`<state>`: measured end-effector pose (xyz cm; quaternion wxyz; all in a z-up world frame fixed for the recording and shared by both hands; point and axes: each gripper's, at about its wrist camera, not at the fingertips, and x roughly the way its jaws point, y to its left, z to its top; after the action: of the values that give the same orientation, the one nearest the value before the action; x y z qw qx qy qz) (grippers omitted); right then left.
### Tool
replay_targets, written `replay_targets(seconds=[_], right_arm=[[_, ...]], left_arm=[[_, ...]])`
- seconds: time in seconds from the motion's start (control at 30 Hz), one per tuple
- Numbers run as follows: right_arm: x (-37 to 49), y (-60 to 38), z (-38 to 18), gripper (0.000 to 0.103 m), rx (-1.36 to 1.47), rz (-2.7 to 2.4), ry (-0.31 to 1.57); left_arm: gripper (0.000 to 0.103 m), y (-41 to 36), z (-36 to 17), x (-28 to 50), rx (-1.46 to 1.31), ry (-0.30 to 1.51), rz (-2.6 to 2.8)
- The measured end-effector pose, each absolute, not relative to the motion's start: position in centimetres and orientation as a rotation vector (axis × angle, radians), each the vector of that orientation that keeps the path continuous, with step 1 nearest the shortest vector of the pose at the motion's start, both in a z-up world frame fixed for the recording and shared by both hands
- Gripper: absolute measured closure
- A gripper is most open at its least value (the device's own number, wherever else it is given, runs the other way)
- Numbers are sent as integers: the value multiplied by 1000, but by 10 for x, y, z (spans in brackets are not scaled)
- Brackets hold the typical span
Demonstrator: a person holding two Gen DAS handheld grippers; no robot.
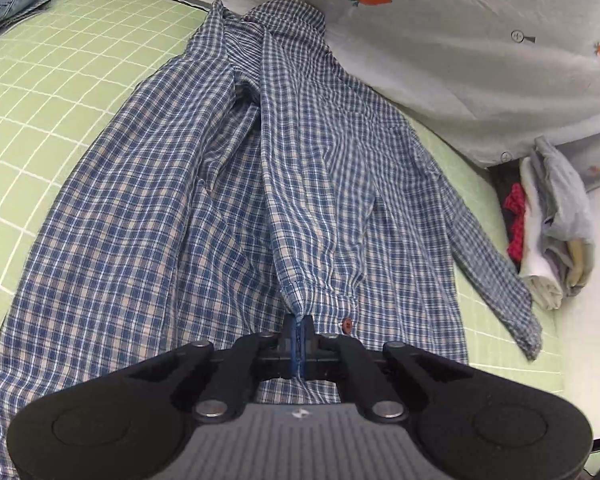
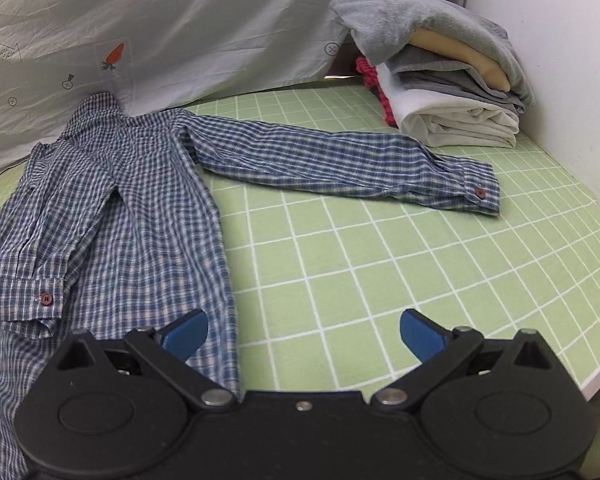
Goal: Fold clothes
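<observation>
Shirt (image 1: 220, 200) lies on the green grid mat (image 1: 60, 100), filling the centre of your left wrist view; long axis runs from the collar at upper centre down to the hem at the bottom edge; collar end points at the grey carrot-print sheet (image 1: 460, 40). Your left gripper (image 1: 299, 330) has its jaws pressed together, pinching the cuff of the sleeve folded across the body; a red button sits just right of the pinch. In your right wrist view the other sleeve (image 2: 340, 160) stretches from centre left out to the right, cuff near the folded stack (image 2: 440, 80) at upper right; your right gripper (image 2: 304, 336) has jaws spread, empty, left pad over the shirt's edge.
</observation>
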<state>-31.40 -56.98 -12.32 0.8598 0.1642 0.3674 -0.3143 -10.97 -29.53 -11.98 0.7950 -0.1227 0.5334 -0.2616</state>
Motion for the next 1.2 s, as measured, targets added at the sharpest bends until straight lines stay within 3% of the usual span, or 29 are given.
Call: replay_targets(seconds=[0.2,0.4,0.87,0.93,1.0,1.07,1.2], right_arm=[[-285,-530,-121,0,343,-608,758],[-267,-490,-120,0,321,-575,793],[-271,-455,-119,0,270,-621,871],[-268,-460,-117,0,280,-619,851],[-265,-467,-113,0,293,-616,825],[-263,-477,-110,0,311,-613,797],[-261,-503,-107,0,353,-610,749]], left_arm=[[103,-232,-110,-112,-335,1150,-536],[102,-189,-141,-104,-324,1226,-427],[99,-193,-179,-84,-235,1316,-457],[90,-194,-174,-86,-210,1310,-437],[54,-196,-166,-88,-187,1290,-415],[27,-201,-154,-89,-165,1243,-396],[17,-220,-128,-90,-111,1145,-381]])
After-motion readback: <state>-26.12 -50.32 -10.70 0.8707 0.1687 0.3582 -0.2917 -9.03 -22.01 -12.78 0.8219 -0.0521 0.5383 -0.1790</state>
